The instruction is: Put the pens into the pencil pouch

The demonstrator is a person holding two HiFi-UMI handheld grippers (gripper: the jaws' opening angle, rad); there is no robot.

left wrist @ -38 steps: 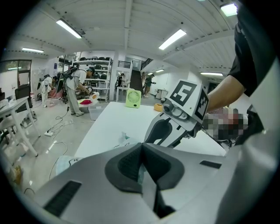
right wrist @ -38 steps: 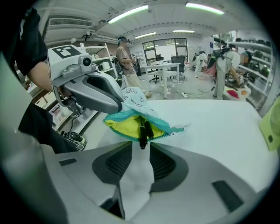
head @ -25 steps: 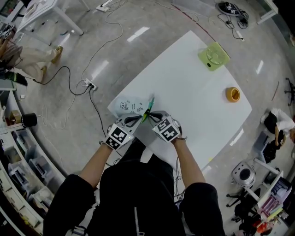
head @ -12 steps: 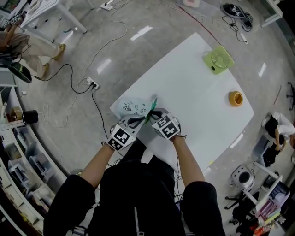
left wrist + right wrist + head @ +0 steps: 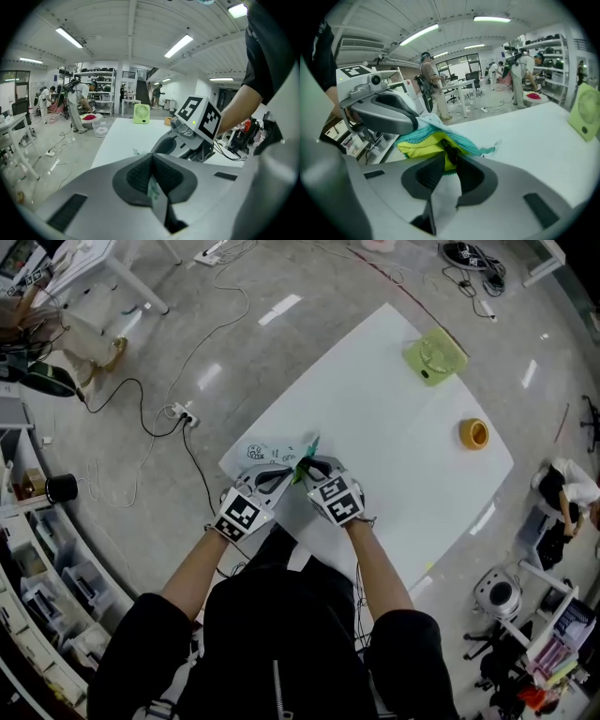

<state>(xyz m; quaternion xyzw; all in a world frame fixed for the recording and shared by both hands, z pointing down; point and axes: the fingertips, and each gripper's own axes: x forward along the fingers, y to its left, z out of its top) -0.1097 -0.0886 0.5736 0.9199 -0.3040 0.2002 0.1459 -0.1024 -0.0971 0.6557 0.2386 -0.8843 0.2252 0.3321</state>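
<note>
Now left claw point(image 5: 282, 477) pinches pouch point(image 5: 265, 456) edge. Right claw point(image 5: 306, 469) opening, letting go, yellow lining point(image 5: 425, 145) between jaws. We think green pen point(image 5: 308, 451) half in.

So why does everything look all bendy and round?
Head view: the wide lens bows the table's edges, and lights glare off the floor. Left gripper view: ceiling lights curve, corners go black. Right gripper view: the pencil pouch looks soft.
</note>
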